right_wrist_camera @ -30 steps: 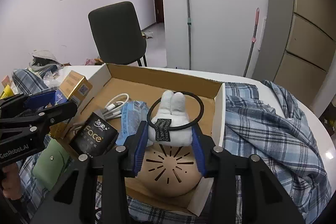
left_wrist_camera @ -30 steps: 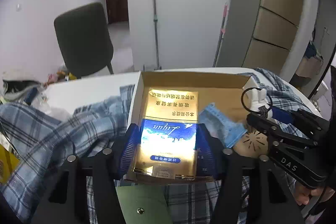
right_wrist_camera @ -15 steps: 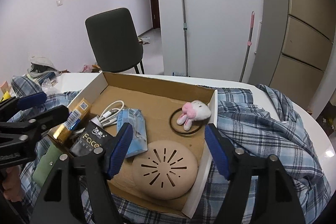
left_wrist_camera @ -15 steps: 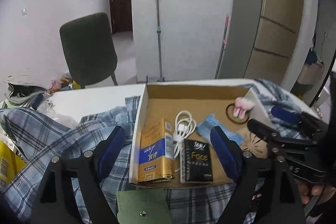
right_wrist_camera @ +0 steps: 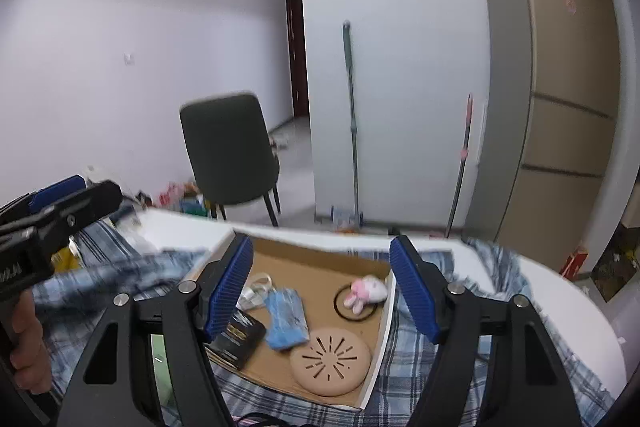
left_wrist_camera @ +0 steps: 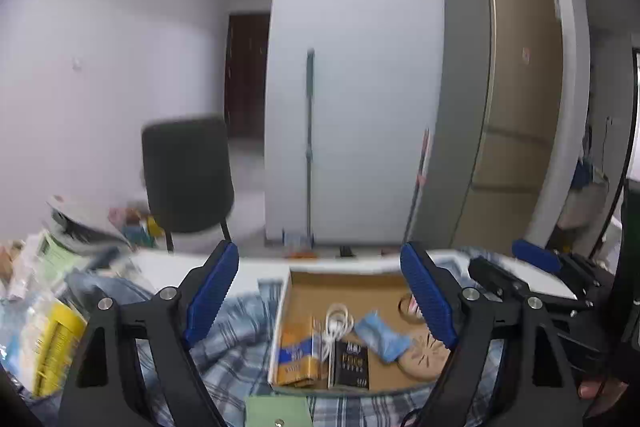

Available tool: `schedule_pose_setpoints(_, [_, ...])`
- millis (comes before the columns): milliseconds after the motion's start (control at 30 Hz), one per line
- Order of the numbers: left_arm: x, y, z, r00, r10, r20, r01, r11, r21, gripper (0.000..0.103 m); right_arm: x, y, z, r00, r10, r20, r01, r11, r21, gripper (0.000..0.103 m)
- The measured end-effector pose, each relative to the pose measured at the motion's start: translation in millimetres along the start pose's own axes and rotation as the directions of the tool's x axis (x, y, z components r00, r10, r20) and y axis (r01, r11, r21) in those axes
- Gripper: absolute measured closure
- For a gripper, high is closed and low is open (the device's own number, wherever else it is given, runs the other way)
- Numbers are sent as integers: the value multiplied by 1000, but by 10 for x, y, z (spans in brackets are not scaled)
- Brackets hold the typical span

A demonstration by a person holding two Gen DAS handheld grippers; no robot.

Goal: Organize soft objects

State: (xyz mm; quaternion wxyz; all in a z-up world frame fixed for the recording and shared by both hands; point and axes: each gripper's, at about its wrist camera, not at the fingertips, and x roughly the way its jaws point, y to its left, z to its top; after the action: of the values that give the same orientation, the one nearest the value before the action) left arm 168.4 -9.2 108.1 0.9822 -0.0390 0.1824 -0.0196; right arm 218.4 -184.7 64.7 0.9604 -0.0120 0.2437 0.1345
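Cardboard tray (right_wrist_camera: 382, 327) on a plaid cloth (right_wrist_camera: 472, 311) anchors this scene, and both hand-held grippers hang above its near edge, empty. The left gripper (left_wrist_camera: 320, 301) shows its blue pads spread wide with nothing between them; the right gripper (right_wrist_camera: 320, 293) is likewise splayed and holds nothing.

Inside the tray, items lie loosely grouped, apparently dropped where each fitted. A pink plush rabbit (right_wrist_camera: 366, 291) rests over a black hair ring (right_wrist_camera: 354, 303) near the tray's far right wall. A blue face mask (right_wrist_camera: 286, 319) lies at the tray's middle, and a tan vented disc (right_wrist_camera: 330, 361) sits at its near right corner. Toward the tray's left wall are a white cable (left_wrist_camera: 338, 323), a black packet (left_wrist_camera: 352, 363) and a gold-and-blue box (left_wrist_camera: 298, 357). The soft pieces, judged by the task, are the rabbit, the mask and perhaps the cloth under the tray.

Open cardboard floor shows toward the tray's far wall, giving room to set or shift things. Low walls rim the tray, so a downward reach looks easier than a sideways one. Just outside the tray's near edge lies a green pouch (left_wrist_camera: 278, 411) with a snap. Left of the tray, clutter and a yellow package (left_wrist_camera: 54, 343) crowd the tabletop; beyond the tray stand a dark chair (right_wrist_camera: 230, 155) and a mop (right_wrist_camera: 352, 119).
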Motion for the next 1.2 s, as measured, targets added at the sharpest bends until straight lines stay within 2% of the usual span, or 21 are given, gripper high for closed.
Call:
schedule_pose_setpoints(233, [-697,-62,203,989,-17,148,12,999,37,18,-687,112,204,991,-15,131,18,1000,-25,32])
schedule_pose_setpoints(300, [-843,-84,189,984,-14,178,5,999,53,18,-867,122,218,987,-13,159,18,999,-29,29])
schedule_pose_setpoints(433, [-1130,-83,98,978,-32,206,17,997,74,18,-1209,108,152,976,-13,219,16,1000,-15,14])
schedule_pose_setpoints(500, [-1261,-87,25,972,-12,235,-4,998,69,17,-1350,104,98,969,-10,247,13,1000,-12,10])
schedule_pose_setpoints(567, [-1391,-91,-61,963,-16,269,-2,998,67,1,-1472,103,26,960,-4,281,8,1000,-13,5])
schedule_pose_setpoints(667, [-1531,-76,-218,949,-26,315,7,998,64,0,-1608,111,-100,947,6,320,2,1000,-27,0])
schedule_pose_setpoints(767, [-1546,-72,-400,946,-47,319,23,997,76,0,-1693,134,-262,934,10,356,4,999,-38,0])
schedule_pose_setpoints(867, [-1466,-70,-613,953,-55,298,26,995,101,0,-1671,133,-454,926,10,376,2,999,-32,0])
schedule_pose_setpoints(1033, [-1193,12,-1002,969,-32,245,1,992,125,0,-1476,90,-703,944,44,326,-37,999,-28,0])
schedule_pose_setpoints(1100, [-1107,46,-1123,971,-29,237,-1,992,126,0,-1382,59,-814,951,35,306,-30,999,-21,0])
schedule_pose_setpoints(1200, [-1025,123,-1261,972,-5,236,-19,995,97,0,-1294,30,-955,951,23,309,-16,1000,-25,0])
